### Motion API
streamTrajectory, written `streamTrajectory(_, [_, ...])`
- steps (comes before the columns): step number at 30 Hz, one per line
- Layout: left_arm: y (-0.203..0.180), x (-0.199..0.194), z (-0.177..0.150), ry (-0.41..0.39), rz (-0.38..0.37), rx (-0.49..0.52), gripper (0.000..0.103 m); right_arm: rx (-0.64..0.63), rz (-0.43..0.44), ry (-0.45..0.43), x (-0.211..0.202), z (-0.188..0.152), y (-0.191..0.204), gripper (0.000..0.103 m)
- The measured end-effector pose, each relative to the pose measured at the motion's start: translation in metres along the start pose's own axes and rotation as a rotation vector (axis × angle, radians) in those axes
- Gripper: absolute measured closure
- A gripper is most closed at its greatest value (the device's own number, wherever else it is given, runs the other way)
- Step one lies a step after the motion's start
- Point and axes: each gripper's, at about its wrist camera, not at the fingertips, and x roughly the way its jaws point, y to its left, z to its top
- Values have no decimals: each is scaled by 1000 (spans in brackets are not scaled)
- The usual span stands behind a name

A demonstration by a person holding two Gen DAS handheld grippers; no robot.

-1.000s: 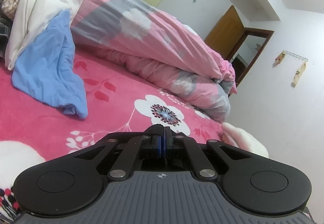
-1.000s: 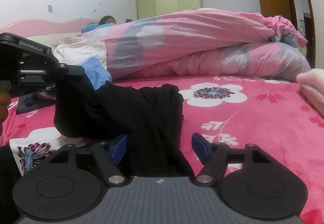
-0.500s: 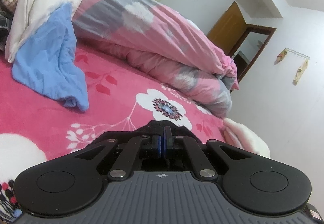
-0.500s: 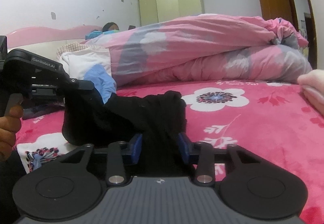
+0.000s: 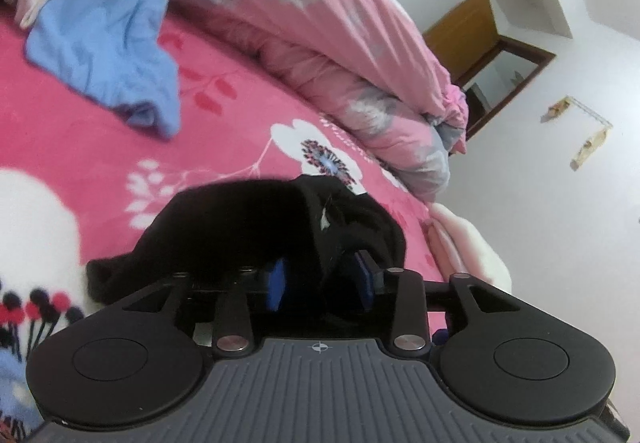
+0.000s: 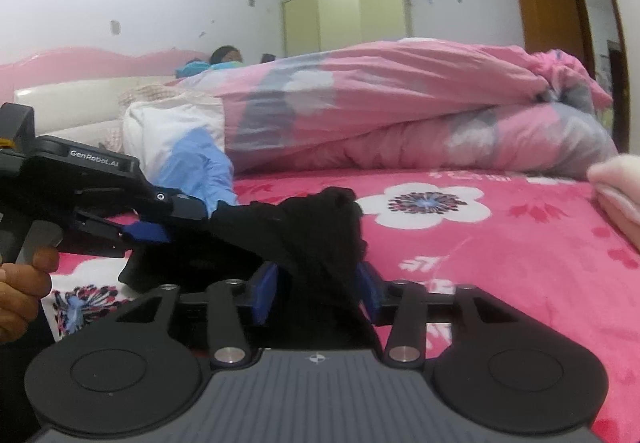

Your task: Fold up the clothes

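Lying bunched at lower centre, the black garment (image 6: pixel 320 227) passes between both grippers' blue pads. The right gripper (image 6: pixel 318 293) and left gripper (image 5: pixel 322 281) are both opening, cloth between their jaws. Behind lies the pink floral bedspread (image 6: pixel 500 243), then a blue cloth (image 5: pixel 104 27) and, farthest, the rolled quilt (image 6: pixel 400 111).

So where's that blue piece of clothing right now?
The blue garment lies crumpled on the pink floral bedspread, upper left in the left wrist view, against the rolled pink duvet and beyond the black garment.
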Motion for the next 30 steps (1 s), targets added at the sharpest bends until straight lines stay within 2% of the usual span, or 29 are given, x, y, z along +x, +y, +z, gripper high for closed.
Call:
streamTrajectory(3, [7, 1, -2, 9, 5, -28, 63, -32, 15, 16, 10, 1, 6, 53])
streamTrajectory(6, [10, 2, -3, 3, 7, -45, 53, -54, 20, 31, 22, 3, 12, 58])
streamTrajectory(7, [10, 3, -3, 0, 8, -50, 52, -61, 20, 36, 26, 4, 14, 68])
streamTrajectory(8, [11, 5, -2, -3, 10, -55, 52, -62, 15, 35, 29, 6, 16, 88])
streamTrajectory(9, [11, 7, -2, -6, 12, -60, 52, -63, 10, 33, 31, 7, 17, 91])
streamTrajectory(12, [14, 14, 0, -16, 23, -83, 55, -51, -47, -26, 27, 17, 17, 94])
streamTrajectory(14, [15, 19, 2, -14, 18, -100, 67, -10, -62, -42, 23, 24, 9, 94])
streamTrajectory(17, [16, 25, 3, 3, -7, -138, 66, 44, -66, -50, 19, 31, -3, 101])
streamTrajectory(18, [17, 27, 3, 10, -18, -154, 66, 56, -70, -51, 18, 32, -5, 101])
streamTrajectory(20, [18, 30, 2, 25, -36, -185, 58, 79, -78, -53, 15, 33, -11, 101])
streamTrajectory(24, [19, 37, -2, 38, -25, -205, 58, 106, -75, -33, 16, 28, -17, 101])
streamTrajectory(25, [18, 38, -3, 36, -18, -200, 60, 108, -71, -30, 17, 27, -17, 101])
streamTrajectory(27, [14, 41, -4, 46, 5, -177, 82, 110, -62, -29, 19, 26, -17, 101])
streamTrajectory(28, [11, 42, -4, 52, 17, -165, 96, 105, -66, -35, 21, 26, -16, 101])
streamTrajectory(30, [5, 38, -4, 33, 39, -128, 97, 115, -100, -65, 20, 31, -20, 101])
